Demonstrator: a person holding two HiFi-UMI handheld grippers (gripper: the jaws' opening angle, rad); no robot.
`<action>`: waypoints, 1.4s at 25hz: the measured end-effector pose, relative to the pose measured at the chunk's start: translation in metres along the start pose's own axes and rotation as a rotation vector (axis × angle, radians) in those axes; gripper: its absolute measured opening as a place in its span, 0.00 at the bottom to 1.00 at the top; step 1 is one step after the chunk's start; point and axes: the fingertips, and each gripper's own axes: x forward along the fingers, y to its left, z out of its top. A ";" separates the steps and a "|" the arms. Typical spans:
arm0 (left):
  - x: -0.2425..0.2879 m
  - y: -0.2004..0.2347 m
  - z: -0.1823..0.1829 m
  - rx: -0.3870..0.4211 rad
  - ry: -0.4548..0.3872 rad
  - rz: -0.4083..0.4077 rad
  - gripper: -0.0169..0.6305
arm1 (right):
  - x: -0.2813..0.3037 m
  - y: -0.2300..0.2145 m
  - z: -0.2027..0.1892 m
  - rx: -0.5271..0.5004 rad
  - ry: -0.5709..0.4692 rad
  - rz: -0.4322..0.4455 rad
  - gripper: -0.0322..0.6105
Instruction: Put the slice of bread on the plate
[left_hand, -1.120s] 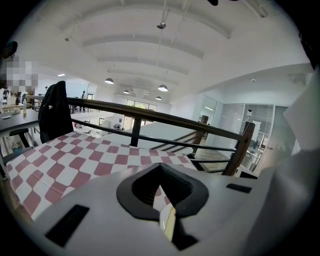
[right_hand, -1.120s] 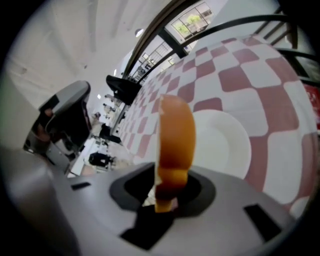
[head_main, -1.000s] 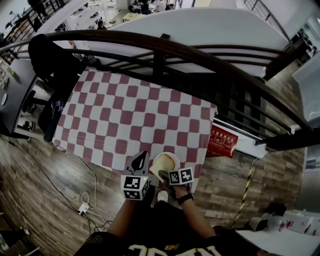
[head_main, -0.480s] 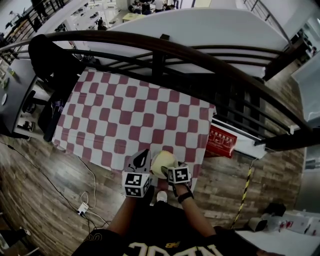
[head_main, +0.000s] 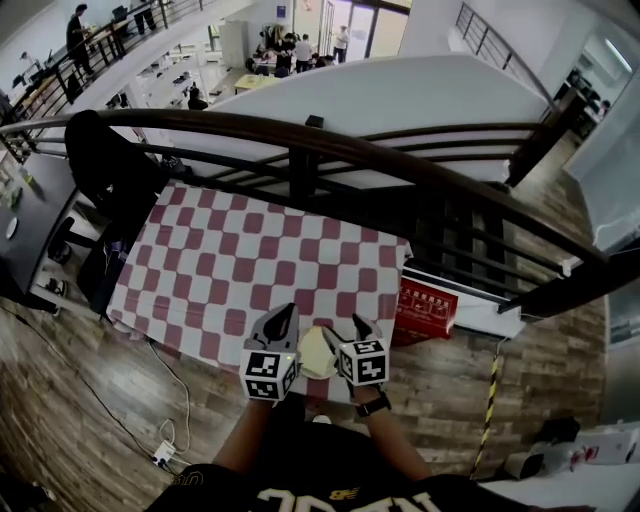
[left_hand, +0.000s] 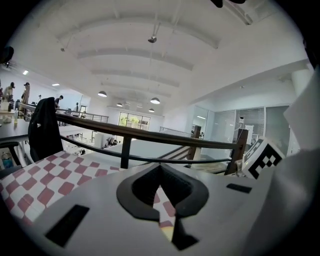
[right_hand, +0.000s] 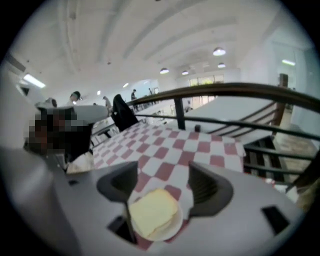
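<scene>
A pale yellow slice of bread (right_hand: 151, 213) lies flat on a small white plate (right_hand: 176, 227) at the near edge of the checked table. In the head view the bread (head_main: 314, 352) shows between the two grippers. My right gripper (right_hand: 164, 184) hangs above and behind the plate. Its jaws stand wide apart and are closing, and nothing is pressed between them. In the head view the right gripper (head_main: 362, 326) is just right of the bread. My left gripper (head_main: 279, 319) is held just left of it, jaws together and holding nothing. The left gripper view looks over its shut jaws (left_hand: 160, 184) toward the railing.
A red-and-white checked cloth (head_main: 260, 255) covers the table. A dark curved railing (head_main: 320, 150) runs behind it. A black jacket (head_main: 105, 150) hangs at the far left and a red box (head_main: 425, 305) stands on the right. Cables (head_main: 165, 448) lie on the wooden floor.
My right gripper opened, let go of the bread on the plate and rose away from it. The left gripper also rose a little. The head view tilted upward.
</scene>
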 end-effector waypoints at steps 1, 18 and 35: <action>0.000 -0.003 0.009 0.008 -0.016 -0.004 0.05 | -0.010 0.002 0.017 -0.020 -0.052 -0.012 0.52; -0.003 -0.059 0.111 0.148 -0.204 -0.099 0.05 | -0.133 0.028 0.156 -0.165 -0.558 -0.080 0.07; -0.008 -0.068 0.118 0.168 -0.252 -0.159 0.05 | -0.143 0.032 0.161 -0.164 -0.615 -0.108 0.07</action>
